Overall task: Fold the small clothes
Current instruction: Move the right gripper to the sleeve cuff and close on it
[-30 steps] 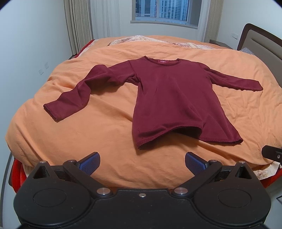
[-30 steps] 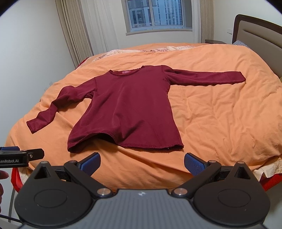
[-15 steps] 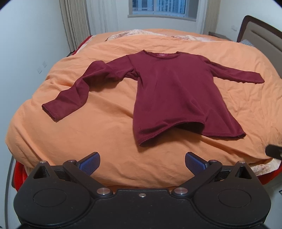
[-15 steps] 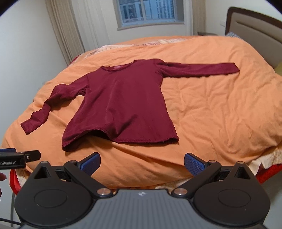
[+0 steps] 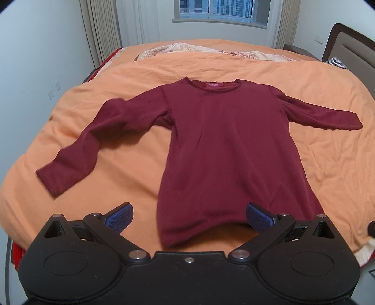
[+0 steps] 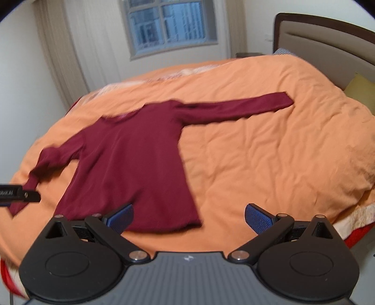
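White walls (image 5: pixel 35 58), curtained window (image 5: pixel 220 10), orange-covered bed (image 5: pixel 328 164), headboard (image 6: pixel 328 40).

A shirt (image 5: pixel 229 150) lay spread flat on the bed (image 5: pixel 131 169), its collar toward the top of the frame and its hem at the bottom edge. One sleeve (image 5: pixel 93 145) reached to the lower left, the other (image 5: pixel 323 115) to the right. A headboard (image 5: pixel 346 47) stood at the upper right, a window (image 5: pixel 220 9) at top centre.
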